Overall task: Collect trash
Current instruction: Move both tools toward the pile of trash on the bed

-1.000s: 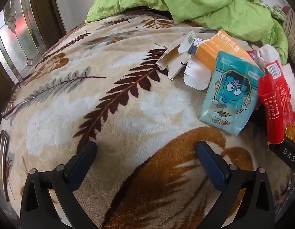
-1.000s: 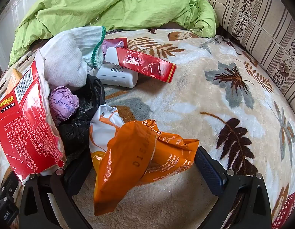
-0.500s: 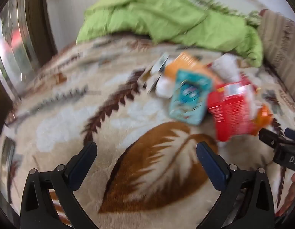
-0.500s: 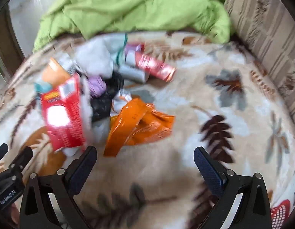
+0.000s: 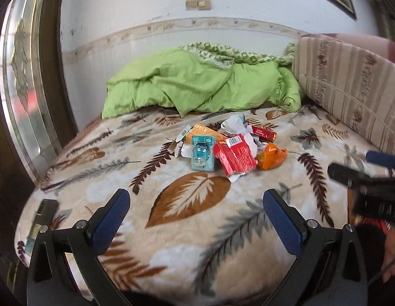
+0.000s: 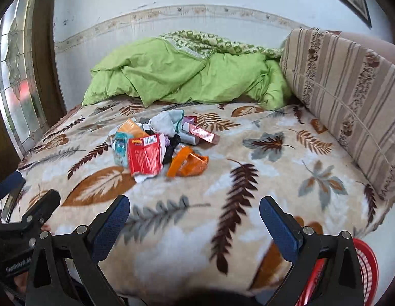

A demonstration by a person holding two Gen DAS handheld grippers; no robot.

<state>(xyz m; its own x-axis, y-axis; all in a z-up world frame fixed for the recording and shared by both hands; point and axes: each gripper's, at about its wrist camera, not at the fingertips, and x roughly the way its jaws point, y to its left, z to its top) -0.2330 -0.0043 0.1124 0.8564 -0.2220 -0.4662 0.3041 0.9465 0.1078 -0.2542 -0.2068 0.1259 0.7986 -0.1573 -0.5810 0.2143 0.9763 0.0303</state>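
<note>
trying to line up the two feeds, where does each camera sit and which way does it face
Left wrist: on the left tool, at the bed's near edge, facing the trash pile; its open blue fingers and the right tool show.
Right wrist: on the right tool, further right, facing the same pile; open fingers, the left tool and a red basket show.
Shared: the pile, the green quilt, the blanket.

Both wrist views facing bed
</note>
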